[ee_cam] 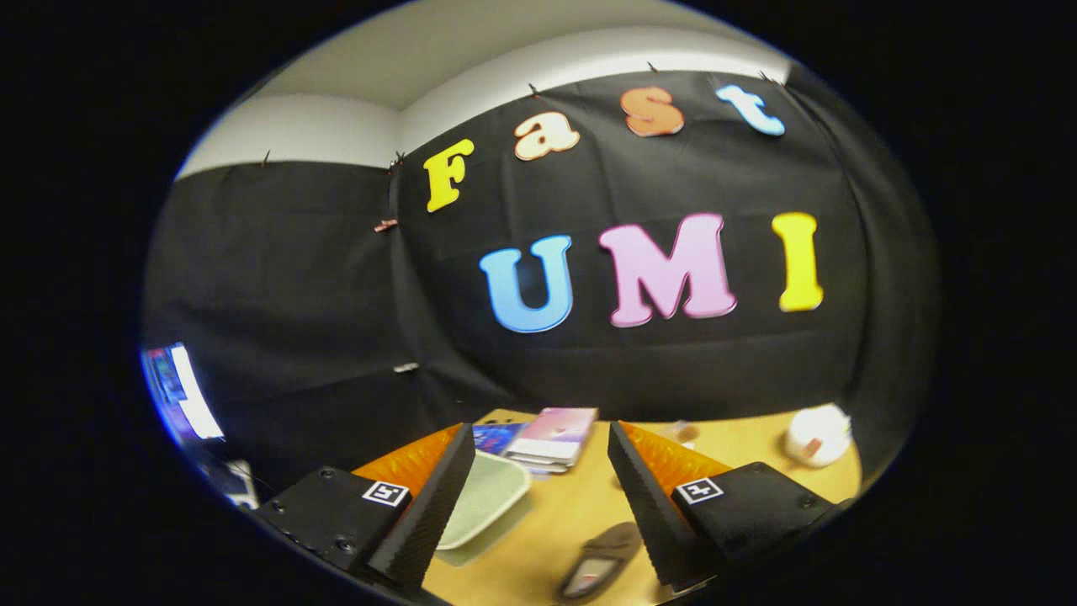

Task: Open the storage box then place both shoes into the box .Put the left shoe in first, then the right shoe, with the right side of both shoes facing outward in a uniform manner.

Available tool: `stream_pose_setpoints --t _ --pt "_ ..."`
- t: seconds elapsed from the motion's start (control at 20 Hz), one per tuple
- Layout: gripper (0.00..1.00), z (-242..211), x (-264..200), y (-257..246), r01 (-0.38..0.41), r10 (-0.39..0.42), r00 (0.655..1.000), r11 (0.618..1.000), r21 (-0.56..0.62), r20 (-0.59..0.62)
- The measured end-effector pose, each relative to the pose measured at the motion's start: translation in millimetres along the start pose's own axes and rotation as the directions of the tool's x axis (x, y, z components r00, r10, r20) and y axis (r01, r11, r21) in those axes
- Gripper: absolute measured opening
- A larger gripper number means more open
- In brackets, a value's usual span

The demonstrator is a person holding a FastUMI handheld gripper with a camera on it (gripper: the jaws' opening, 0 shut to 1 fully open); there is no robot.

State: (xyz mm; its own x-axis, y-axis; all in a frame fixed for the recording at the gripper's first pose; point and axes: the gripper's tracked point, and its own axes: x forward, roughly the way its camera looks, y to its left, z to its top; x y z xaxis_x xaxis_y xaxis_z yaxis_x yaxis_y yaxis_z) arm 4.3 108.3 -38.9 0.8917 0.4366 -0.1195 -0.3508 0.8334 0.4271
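Note:
My gripper (540, 433) is open, tilted up toward the booth wall, with nothing held between its fingers. Low between the fingers, a dark shoe (602, 560) lies on the wooden table (740, 454), blurred and close to the right finger (652, 497). A pale green box-like container (486, 503) sits beside the left finger (429, 505), partly hidden behind it. I cannot tell whether it is open or shut. Only one shoe is visible.
Just beyond the fingertips lies a stack of flat pink and blue items (551, 438) at the table's far edge. A white round object (816, 433) sits farther right on the table. A lit screen (181, 396) glows far to the left.

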Motion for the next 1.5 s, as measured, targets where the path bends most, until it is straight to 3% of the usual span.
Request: stream_pose_setpoints --t 0.15,0.3,0.45,0.8,0.9,1.05,1.35,1.5 --pt "0.98 -35 20 -2 -0.061 0.089 0.992 0.958 0.280 -0.088" --pt "0.98 -75 34 -6 -0.066 0.168 0.975 0.847 0.528 -0.148" --pt "0.98 -130 53 -6 -0.051 0.247 0.944 0.767 0.640 -0.221" --pt "0.97 -222 84 19 0.016 0.406 0.855 0.601 0.799 -0.323" --pt "0.97 -236 88 19 0.039 0.417 0.848 0.565 0.824 -0.327" --pt "0.97 -259 98 26 0.064 0.436 0.831 0.541 0.839 -0.345" --pt "0.95 -275 117 50 0.058 0.497 0.822 0.412 0.909 -0.277" --pt "0.73 -278 122 57 0.060 0.524 0.818 0.333 0.941 -0.237"
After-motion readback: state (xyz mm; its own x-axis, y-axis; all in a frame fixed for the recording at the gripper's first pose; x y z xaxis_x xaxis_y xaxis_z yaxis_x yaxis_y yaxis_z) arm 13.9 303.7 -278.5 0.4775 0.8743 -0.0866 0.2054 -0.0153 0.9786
